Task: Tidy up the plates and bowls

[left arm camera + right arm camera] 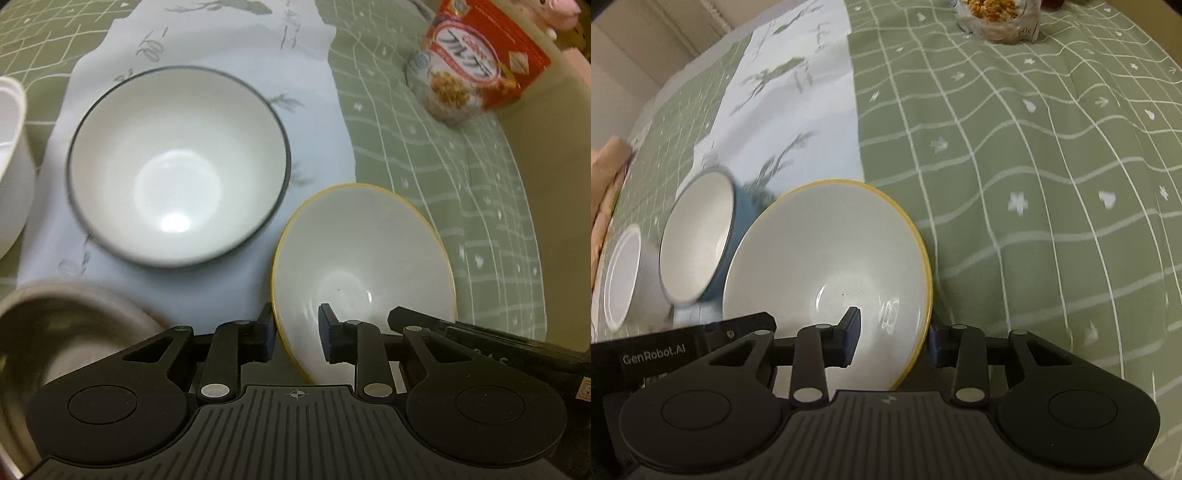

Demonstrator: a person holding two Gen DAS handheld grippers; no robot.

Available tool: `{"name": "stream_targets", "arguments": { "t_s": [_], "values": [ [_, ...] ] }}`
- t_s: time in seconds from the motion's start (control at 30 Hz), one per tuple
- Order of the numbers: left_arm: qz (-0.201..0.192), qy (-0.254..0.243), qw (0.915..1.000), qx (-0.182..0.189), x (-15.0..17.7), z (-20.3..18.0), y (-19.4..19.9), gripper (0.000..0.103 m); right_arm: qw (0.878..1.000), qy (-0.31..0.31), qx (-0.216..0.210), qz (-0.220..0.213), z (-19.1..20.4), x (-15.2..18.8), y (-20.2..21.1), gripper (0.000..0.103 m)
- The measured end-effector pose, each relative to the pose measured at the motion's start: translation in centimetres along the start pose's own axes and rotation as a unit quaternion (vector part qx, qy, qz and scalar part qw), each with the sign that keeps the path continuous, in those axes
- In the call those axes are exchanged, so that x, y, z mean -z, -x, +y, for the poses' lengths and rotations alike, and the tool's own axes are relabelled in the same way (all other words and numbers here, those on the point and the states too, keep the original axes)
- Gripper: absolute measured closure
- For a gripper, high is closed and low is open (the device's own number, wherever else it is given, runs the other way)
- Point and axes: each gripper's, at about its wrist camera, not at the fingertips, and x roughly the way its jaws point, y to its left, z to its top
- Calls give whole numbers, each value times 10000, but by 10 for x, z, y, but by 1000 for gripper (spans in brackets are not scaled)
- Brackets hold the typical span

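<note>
A white bowl with a yellow rim (364,269) is tilted, and both grippers straddle its rim. My left gripper (297,338) has one finger outside and one inside its left edge. My right gripper (894,341) straddles its right edge in the right wrist view, where the yellow-rimmed bowl (827,273) fills the centre. A white bowl with a dark blue rim (177,166) sits on the pale placemat (229,48) to the left; it also shows in the right wrist view (698,240). The jaws look closed on the rim, but a small gap remains.
A metal bowl (55,332) sits at lower left. A white container (11,158) stands at the left edge and also shows in the right wrist view (624,277). A red cereal bag (476,59) lies at the back right on the green checked tablecloth (1034,166).
</note>
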Motion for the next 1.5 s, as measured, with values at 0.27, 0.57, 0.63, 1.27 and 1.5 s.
{"name": "stream_targets", "arguments": {
  "t_s": [0.27, 0.57, 0.63, 1.27, 1.5],
  "values": [
    [355, -148, 9992, -61, 39, 4, 22, 76, 9985, 143, 64, 532, 11, 53, 11, 66],
    [544, -236, 9982, -92, 56, 8, 24, 81, 9971, 81, 72, 749, 10, 90, 13, 66],
    [510, -235, 9984, -79, 54, 8, 25, 81, 9973, 158, 40, 721, 11, 91, 16, 66],
    [571, -106, 9983, 53, 46, 7, 16, 75, 9983, -414, -4, 405, -8, 49, 18, 63],
    [552, -165, 9983, 90, 44, 3, 14, 75, 9976, -526, 53, 445, -13, 54, 16, 63]
  ]
}}
